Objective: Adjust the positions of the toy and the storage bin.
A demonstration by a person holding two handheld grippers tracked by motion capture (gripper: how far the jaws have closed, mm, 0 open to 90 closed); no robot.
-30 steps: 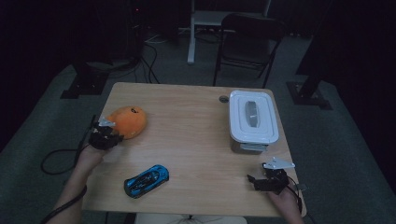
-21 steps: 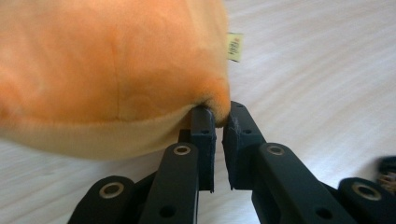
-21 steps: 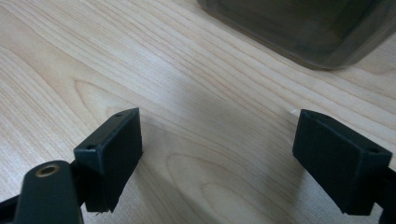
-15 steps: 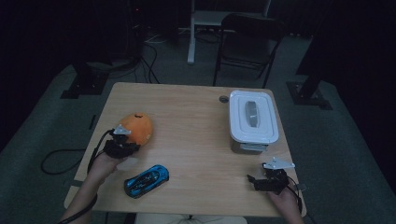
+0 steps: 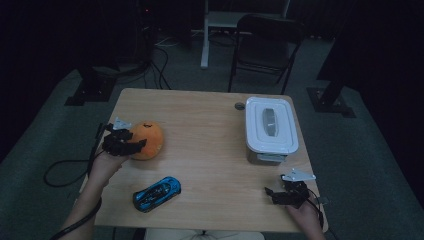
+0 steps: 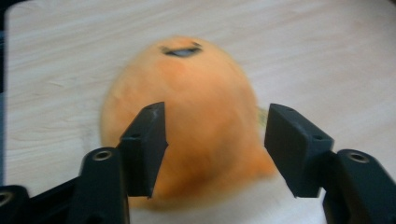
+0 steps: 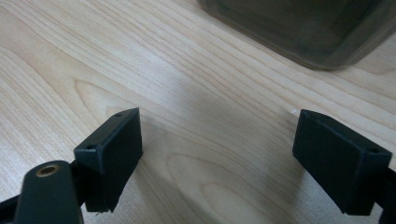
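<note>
Left gripper (image 6: pixel 212 140) jaws half open, just been opening; orange plush toy (image 6: pixel 187 121) sits between and beyond them on the wooden table (image 5: pixel 210 130), pads seemingly clear of it, though blur makes contact hard to rule out. Right gripper (image 7: pixel 217 158) jaws wide apart over bare wood, gripping nothing. Ahead of them, the white-lidded container (image 5: pixel 270 131), lid on, contents hidden. Blue toy car (image 5: pixel 156 193) lies between both grippers.

Orange plush (image 5: pixel 146 140) at table's left
</note>
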